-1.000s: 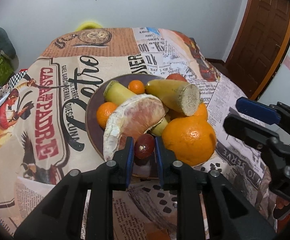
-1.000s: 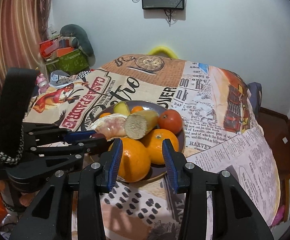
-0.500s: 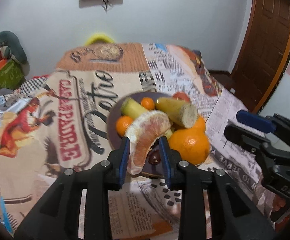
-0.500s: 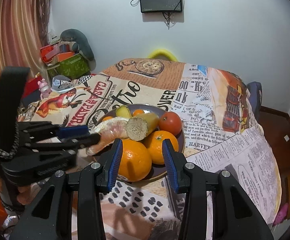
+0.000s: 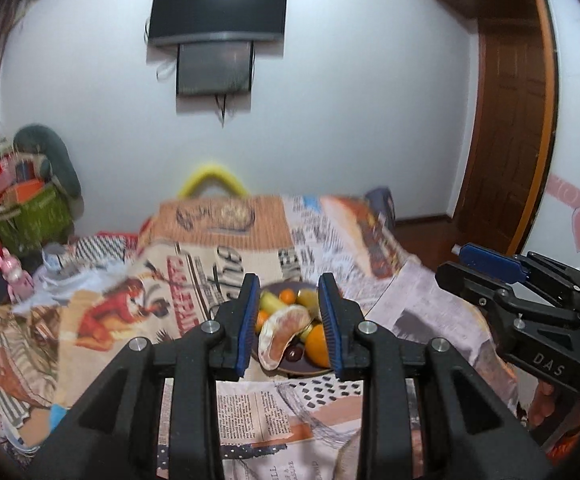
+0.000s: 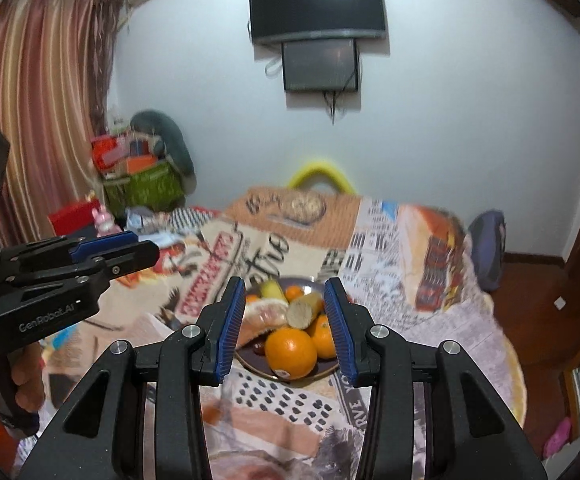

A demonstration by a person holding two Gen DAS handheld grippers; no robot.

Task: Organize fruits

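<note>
Both hand-held grippers pulled back empty, plate (image 6: 322, 374) heaped with fruit (image 6: 291, 352)

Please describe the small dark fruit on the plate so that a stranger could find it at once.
On the printed tablecloth stands a dark plate heaped with fruit. At its near rim, between the peeled citrus segment and the big orange, lies the small fruit, alone dark red.

White wall (image 6: 470, 120), wall-mounted dark screen (image 6: 316, 2), striped curtain (image 6: 38, 100) at left, brown wooden door (image 5: 506, 128), table under newspaper-print cloth (image 6: 422, 280), wooden floor (image 6: 530, 280).
</note>
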